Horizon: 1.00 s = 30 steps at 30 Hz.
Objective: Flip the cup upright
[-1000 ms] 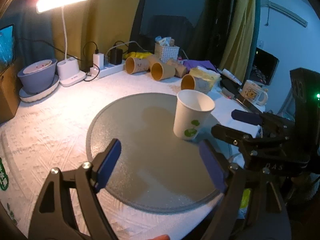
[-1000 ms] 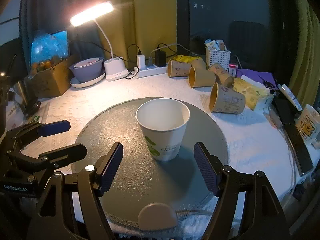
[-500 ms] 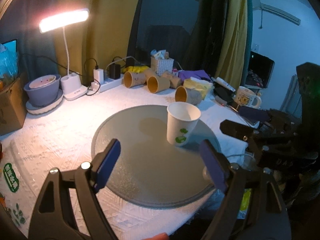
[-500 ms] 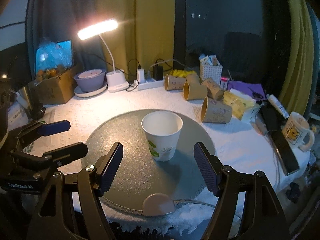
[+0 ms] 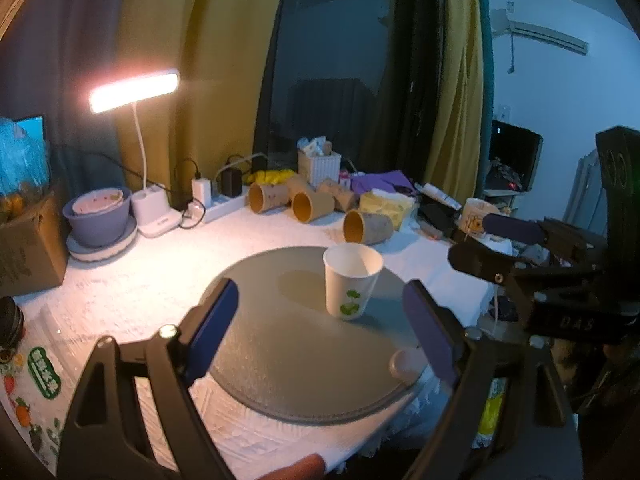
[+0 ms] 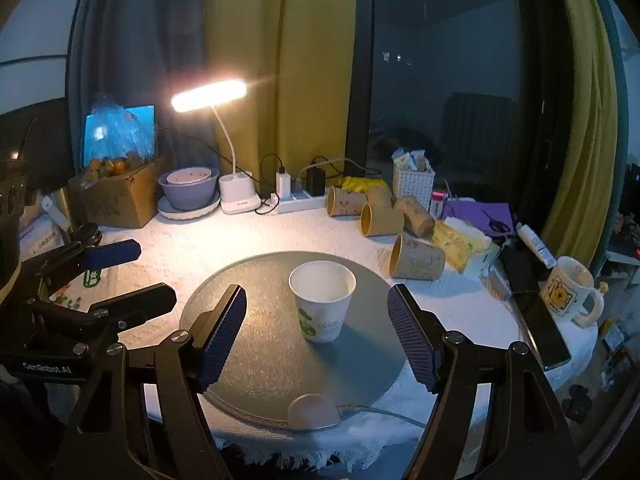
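A white paper cup [image 5: 351,283] with a green print stands upright, mouth up, on a round grey mat [image 5: 288,344]. It also shows in the right wrist view [image 6: 322,306] on the mat [image 6: 260,344]. My left gripper [image 5: 324,328] is open and empty, held back from the cup and above the mat's near edge. My right gripper [image 6: 318,332] is open and empty, also back from the cup. Each gripper appears in the other's view, the right one [image 5: 516,248] and the left one [image 6: 120,276].
Several brown paper cups [image 6: 416,258] lie on their sides behind the mat. A lit desk lamp [image 6: 236,196], a power strip [image 6: 296,200], a purple bowl [image 6: 188,188], a cardboard box [image 6: 116,196], a white basket [image 6: 414,180] and a mug [image 6: 570,292] stand around the table's edges.
Both grippers have pulled back and up from the cup, which now looks smaller and farther away. The cup has stayed upright in place.
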{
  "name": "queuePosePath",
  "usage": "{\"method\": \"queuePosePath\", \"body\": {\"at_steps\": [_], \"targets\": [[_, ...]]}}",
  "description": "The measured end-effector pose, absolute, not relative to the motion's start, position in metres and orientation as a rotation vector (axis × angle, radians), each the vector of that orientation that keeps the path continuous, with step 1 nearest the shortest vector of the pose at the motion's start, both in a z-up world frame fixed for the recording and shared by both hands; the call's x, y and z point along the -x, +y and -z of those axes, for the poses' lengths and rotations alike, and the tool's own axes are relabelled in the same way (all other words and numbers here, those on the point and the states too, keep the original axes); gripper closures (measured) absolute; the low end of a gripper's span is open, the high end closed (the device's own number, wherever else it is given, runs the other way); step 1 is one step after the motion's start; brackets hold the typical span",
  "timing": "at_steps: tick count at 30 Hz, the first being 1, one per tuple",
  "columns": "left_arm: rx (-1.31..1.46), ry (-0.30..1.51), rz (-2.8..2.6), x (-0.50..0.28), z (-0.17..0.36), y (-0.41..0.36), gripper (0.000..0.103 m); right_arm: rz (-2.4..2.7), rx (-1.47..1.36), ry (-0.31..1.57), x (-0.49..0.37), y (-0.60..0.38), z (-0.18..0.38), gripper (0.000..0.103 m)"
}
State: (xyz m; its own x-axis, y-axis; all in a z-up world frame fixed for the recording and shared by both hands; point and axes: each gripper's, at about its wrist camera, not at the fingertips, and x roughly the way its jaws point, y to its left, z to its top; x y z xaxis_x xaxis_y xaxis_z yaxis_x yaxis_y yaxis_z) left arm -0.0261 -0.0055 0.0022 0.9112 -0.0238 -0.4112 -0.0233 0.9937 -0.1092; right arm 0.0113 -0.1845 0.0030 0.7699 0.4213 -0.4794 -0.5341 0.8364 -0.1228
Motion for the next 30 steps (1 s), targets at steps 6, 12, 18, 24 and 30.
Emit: {"method": "queuePosePath", "body": {"at_steps": [6,12,18,24,30], "targets": [[0.090,0.382,0.000,0.035,-0.015,-0.011,0.017,-0.526,0.259,0.420,-0.001,-0.189,-0.014,0.027],[0.087,0.334,-0.007,0.045,-0.026,-0.014,0.015,-0.526,0.263,0.384,0.008,-0.194,-0.024,0.027],[0.089,0.283,-0.009,0.056,-0.036,-0.016,0.006,-0.530,0.259,0.364,0.016,-0.198,-0.033,0.027],[0.086,0.255,-0.016,0.061,-0.040,-0.015,0.005,-0.531,0.257,0.352,0.018,-0.201,-0.038,0.027],[0.084,0.247,-0.013,0.062,-0.040,-0.015,0.005,-0.538,0.260,0.345,0.020,-0.201,-0.040,0.027]]}}
